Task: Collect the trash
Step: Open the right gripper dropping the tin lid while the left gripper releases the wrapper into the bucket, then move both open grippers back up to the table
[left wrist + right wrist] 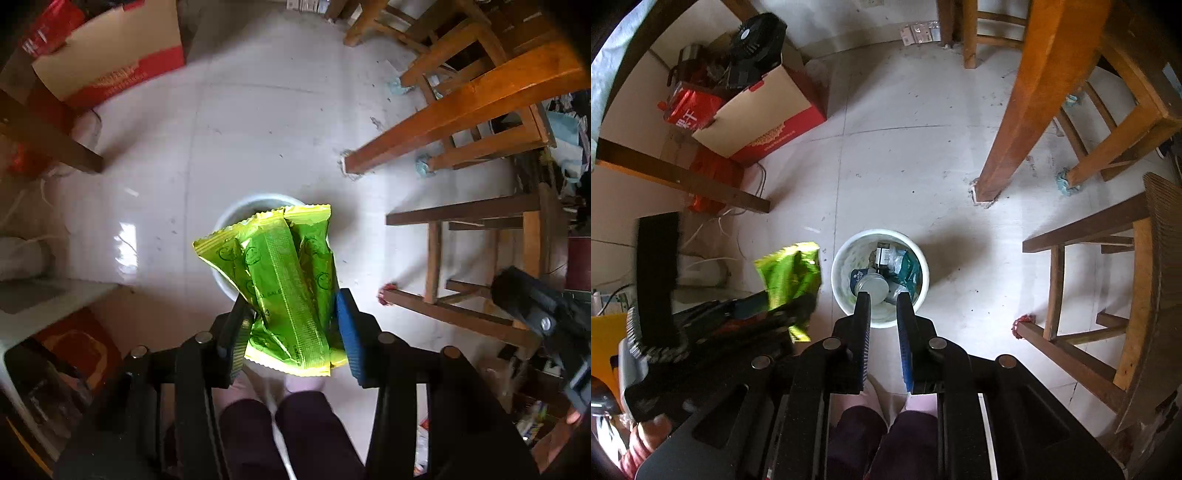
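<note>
My left gripper (293,304) is shut on a crumpled green snack wrapper (280,269) and holds it above a white trash bin (236,214) on the floor; the wrapper hides most of the bin. In the right wrist view the same wrapper (790,273) hangs in the left gripper (764,314), left of the bin (840,273). The bin holds a can and several wrappers. My right gripper (882,299) is open and empty, its fingers a narrow gap apart, right above the bin's near rim.
Wooden table legs (436,125) and stools (480,236) stand to the right. A red and tan cardboard box (110,59) sits at the back left. A dark wooden beam (683,177) and cables lie at the left. The person's legs (280,432) are below.
</note>
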Demonstrator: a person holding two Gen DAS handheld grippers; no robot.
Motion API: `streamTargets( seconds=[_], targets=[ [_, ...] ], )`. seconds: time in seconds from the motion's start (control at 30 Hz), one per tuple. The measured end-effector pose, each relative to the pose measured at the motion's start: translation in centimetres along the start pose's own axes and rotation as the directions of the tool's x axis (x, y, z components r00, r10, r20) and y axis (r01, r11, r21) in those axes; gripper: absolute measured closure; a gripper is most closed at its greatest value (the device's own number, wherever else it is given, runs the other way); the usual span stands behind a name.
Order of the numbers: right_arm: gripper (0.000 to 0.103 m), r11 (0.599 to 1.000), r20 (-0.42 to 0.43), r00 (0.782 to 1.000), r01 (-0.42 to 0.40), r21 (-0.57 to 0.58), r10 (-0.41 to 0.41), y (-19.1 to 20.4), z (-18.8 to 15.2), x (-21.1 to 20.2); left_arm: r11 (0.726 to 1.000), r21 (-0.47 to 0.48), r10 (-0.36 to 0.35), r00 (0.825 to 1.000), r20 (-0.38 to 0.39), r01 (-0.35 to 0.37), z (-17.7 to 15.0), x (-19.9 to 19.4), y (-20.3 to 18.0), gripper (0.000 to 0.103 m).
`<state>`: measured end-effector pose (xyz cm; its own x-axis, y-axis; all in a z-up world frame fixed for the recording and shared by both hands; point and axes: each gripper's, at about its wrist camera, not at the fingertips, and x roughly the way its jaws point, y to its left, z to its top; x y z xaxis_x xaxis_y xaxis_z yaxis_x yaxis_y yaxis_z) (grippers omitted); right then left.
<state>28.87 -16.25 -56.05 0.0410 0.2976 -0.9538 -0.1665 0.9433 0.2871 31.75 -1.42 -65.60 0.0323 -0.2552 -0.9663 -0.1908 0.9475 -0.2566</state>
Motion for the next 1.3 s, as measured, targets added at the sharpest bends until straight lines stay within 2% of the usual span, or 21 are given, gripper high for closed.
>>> streamTargets(
  seconds=[0.2,0.4,0.57,0.77,0.93,1.07,1.17,1.3],
  targets=[
    [0.090,1.000,0.018,1.000,-0.013,0.017,0.012,-0.6,-0.1,-1.4,1.000,-0.009,-0.012,0.999,0.040,0.012,0.5,-1.9,-0.3,0.049],
    [0.090,1.000,0.037,0.999,-0.024,0.016,0.023,0.1,-0.2,-3.7,1.000,0.003,0.018,0.999,0.043,-0.018,0.1,-4.5,-0.9,0.048],
    [0.090,1.000,0.057,0.998,-0.029,0.003,0.029,1.2,-0.2,-6.9,0.999,0.010,0.035,0.996,0.086,-0.036,-0.9,-9.5,-1.5,0.048],
    [0.090,0.999,0.091,0.995,-0.034,-0.026,0.037,3.5,-0.2,-12.6,0.999,0.011,0.049,0.983,0.179,-0.052,-1.7,-18.2,-2.2,0.048],
    [0.090,0.998,0.135,0.990,-0.042,-0.055,0.049,5.6,-0.1,-18.2,0.999,0.003,0.044,0.956,0.289,-0.047,-2.3,-27.0,-2.4,0.048],
    [0.090,0.996,0.189,0.980,-0.040,-0.085,0.056,7.7,-0.1,-23.2,0.998,0.002,0.052,0.927,0.372,-0.057,-3.0,-33.4,-2.7,0.048],
    [0.090,0.994,0.223,0.973,-0.041,-0.098,0.063,9.3,-0.1,-26.6,0.997,0.013,0.061,0.900,0.431,-0.074,-3.5,-38.1,-3.0,0.048],
    [0.090,0.993,0.280,0.957,-0.044,-0.108,0.072,11.3,-0.3,-31.0,0.997,0.034,0.048,0.855,0.517,-0.076,-4.8,-44.8,-3.0,0.048]
  ],
)
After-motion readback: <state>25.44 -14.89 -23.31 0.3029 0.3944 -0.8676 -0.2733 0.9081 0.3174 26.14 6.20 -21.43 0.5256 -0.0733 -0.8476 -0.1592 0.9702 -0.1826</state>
